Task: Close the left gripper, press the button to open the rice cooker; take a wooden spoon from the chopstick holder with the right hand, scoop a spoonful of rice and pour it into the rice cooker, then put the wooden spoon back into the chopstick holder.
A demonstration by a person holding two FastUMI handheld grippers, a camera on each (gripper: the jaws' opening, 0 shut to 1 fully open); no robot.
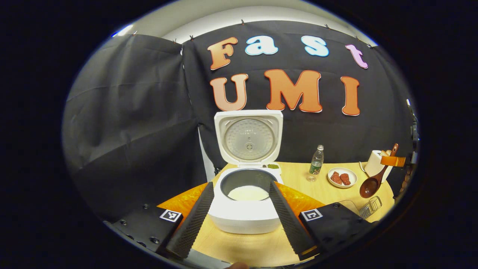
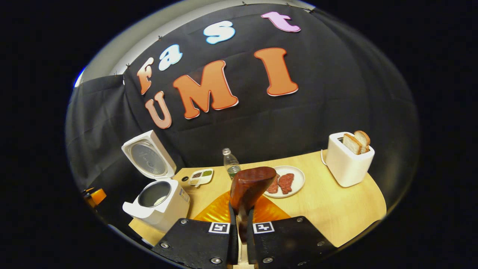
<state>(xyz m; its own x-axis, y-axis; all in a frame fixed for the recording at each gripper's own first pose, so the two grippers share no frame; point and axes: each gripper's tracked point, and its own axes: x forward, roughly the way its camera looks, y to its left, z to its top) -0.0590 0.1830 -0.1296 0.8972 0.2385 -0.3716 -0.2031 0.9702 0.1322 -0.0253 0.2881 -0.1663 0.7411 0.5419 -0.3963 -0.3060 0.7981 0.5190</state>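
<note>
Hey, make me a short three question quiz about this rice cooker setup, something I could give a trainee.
1. True or false: the rice cooker has its lid raised.
2. What is the right hand-held gripper shut on? A) the water bottle B) the wooden spoon C) the toaster
3. Fill in: the plate beside the water bottle holds pieces of red ____.

Key: 1 true. 2 B, both fingers press on the spoon's handle. 3 meat. The left hand-held gripper is open in front of the cooker.
</note>
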